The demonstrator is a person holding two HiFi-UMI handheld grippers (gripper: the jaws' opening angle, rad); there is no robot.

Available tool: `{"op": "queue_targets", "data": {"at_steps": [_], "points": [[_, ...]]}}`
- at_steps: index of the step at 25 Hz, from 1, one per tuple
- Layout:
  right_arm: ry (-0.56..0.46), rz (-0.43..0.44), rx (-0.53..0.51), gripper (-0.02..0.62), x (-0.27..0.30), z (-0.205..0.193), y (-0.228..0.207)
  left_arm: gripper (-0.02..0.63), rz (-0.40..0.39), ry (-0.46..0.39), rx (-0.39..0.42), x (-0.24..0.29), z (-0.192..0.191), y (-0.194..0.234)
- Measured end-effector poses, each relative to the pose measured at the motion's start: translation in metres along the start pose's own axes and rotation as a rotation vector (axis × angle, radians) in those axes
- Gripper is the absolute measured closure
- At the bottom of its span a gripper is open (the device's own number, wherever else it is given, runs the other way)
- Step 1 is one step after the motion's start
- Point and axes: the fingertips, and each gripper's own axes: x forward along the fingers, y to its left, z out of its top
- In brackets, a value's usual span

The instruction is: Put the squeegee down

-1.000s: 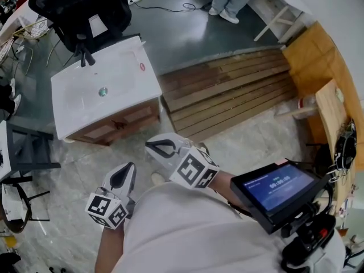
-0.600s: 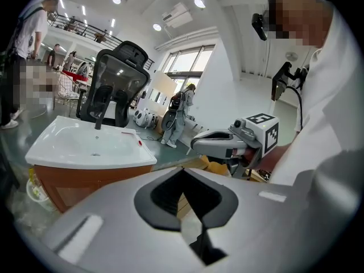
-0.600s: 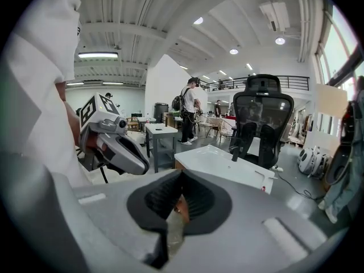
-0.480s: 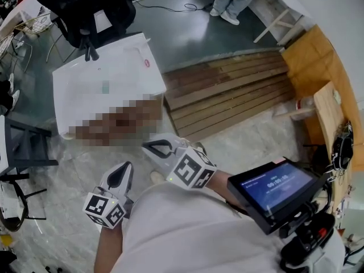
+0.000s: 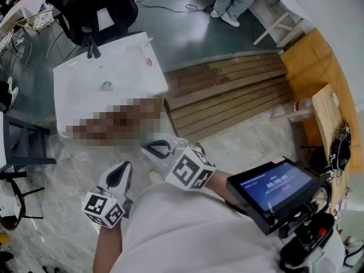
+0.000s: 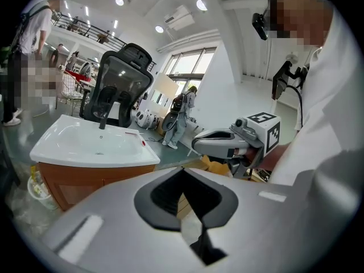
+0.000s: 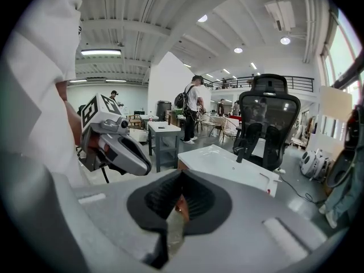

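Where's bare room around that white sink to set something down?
Free: the sink top has a flat strip right of the basin, nearer than the small red item; the wooden planks right of the sink; the stone floor below them. Crowded: the back edge by the faucet and office chair, and the dark chair frames at left.

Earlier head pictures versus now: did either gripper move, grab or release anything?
Hardly anything. The left gripper and right gripper stay shut and empty, side by side before the person's body; nothing was taken or let go. Only the surroundings drift slightly in the head view: the white sink cabinet sits a little higher and further right, probably the camera shifting. No squeegee is in view.
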Motion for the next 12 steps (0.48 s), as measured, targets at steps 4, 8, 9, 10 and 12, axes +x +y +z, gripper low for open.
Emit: {"op": "queue_targets", "data": {"at_steps": [4, 8, 9, 10, 12], "points": [[0.001, -0.001, -0.006, 0.593, 0.0026, 0.0002, 0.0033, 0.598, 0.001, -0.007, -0.002, -0.0039, -0.0005, 0.0014], [0.003, -0.004, -0.013, 0.594, 0.0032, -0.0005, 0.0050, 0.598, 0.000, -0.005, 0.002, -0.0048, -0.0031, 0.0019], [0.003, -0.005, -0.014, 0.594, 0.0036, -0.0002, 0.0055, 0.598, 0.000, -0.004, 0.002, -0.0053, -0.0043, 0.0027], [0.003, -0.004, -0.014, 0.594, 0.0041, 0.0003, 0.0061, 0.598, 0.000, -0.002, 0.002, -0.0059, -0.0052, 0.0034], [0.003, -0.004, -0.015, 0.594, 0.0054, 0.0012, 0.0071, 0.598, 0.001, 0.000, 0.001, -0.0070, -0.0066, 0.0049]]}}
